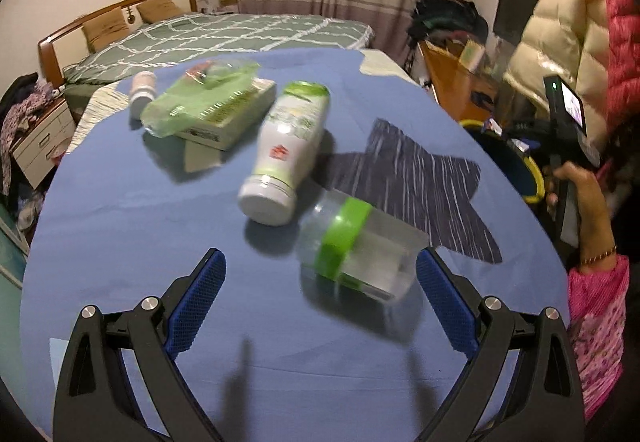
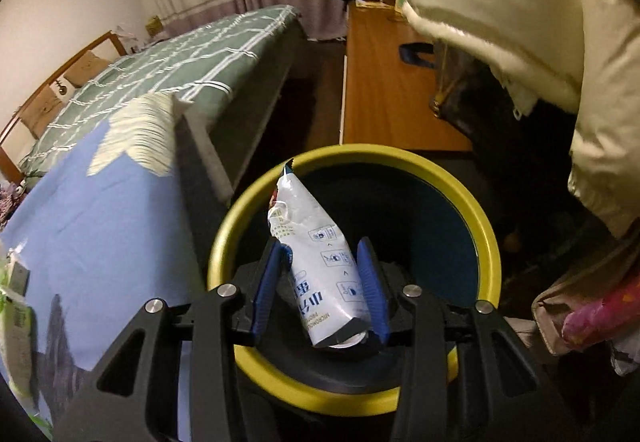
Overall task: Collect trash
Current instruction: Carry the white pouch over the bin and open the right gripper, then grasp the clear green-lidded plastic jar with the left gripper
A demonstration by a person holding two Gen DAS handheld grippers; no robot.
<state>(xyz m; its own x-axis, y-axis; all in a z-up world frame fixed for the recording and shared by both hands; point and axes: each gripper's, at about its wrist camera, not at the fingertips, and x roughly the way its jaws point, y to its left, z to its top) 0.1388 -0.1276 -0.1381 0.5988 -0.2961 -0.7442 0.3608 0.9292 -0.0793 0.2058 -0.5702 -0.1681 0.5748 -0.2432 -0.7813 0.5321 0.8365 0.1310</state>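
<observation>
My left gripper is open above the blue table cloth. A clear plastic cup with a green band lies on its side between the fingertips, close to the right finger. A white and green bottle lies beyond it. A green plastic wrapper rests on a flat box, with a small white bottle at the far left. My right gripper is shut on a white pouch and holds it over the yellow-rimmed bin.
A dark striped cloth patch lies on the table's right side. The bin stands past the table's right edge. A bed is behind the table, a wooden desk behind the bin, and hanging jackets at the right.
</observation>
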